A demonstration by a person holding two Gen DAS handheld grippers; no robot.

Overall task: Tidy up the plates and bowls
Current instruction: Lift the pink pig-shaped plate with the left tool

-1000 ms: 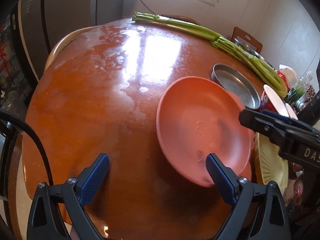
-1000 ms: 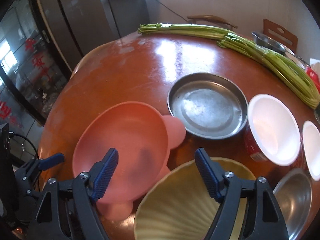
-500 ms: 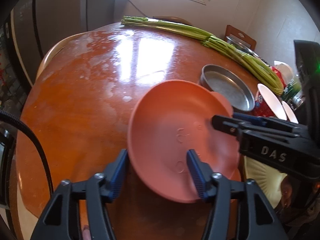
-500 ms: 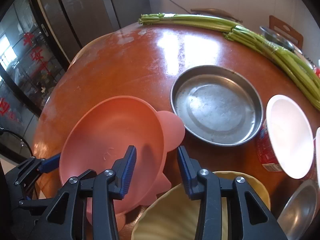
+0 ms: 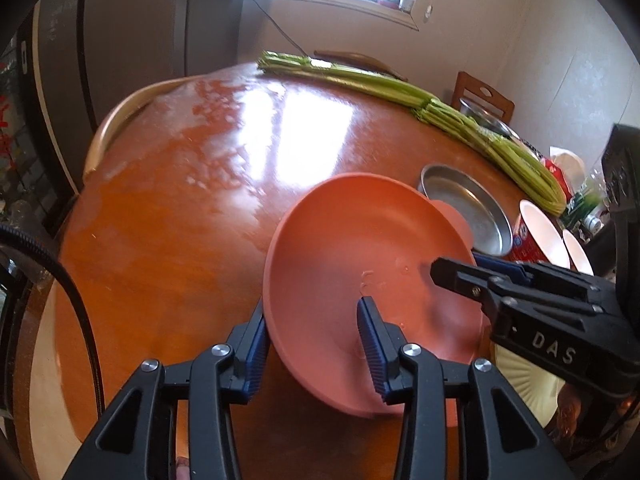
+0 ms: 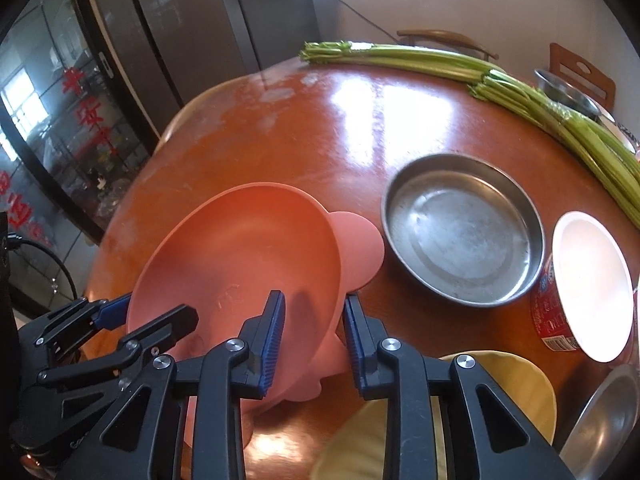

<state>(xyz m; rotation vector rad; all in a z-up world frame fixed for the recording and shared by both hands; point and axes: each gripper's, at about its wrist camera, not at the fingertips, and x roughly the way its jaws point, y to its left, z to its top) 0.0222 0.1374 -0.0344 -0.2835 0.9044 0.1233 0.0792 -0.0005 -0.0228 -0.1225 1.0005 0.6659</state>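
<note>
A salmon-pink bowl [image 5: 368,264] with ear-shaped tabs sits tilted on the round brown table [image 5: 192,184]; it also shows in the right wrist view [image 6: 248,248]. My left gripper [image 5: 316,344] has its jaws closed on the bowl's near-left rim. My right gripper [image 6: 314,332] has its jaws closed on the bowl's right rim beside a tab; it shows from the side in the left wrist view [image 5: 472,276]. A steel plate [image 6: 464,232] lies right of the bowl. A pale yellow ribbed bowl [image 6: 496,384] sits at the near right.
Long green celery stalks [image 6: 520,88] lie across the far side of the table. A red cup with a white lid [image 6: 584,284] stands right of the steel plate [image 5: 468,212]. Another steel bowl [image 6: 612,412] is at the near right edge. A fridge [image 6: 192,40] stands behind the table.
Both grippers have narrowed from wide open onto the pink bowl's rim, left on the near-left side, right on the right side. The bowl now sits more tilted.
</note>
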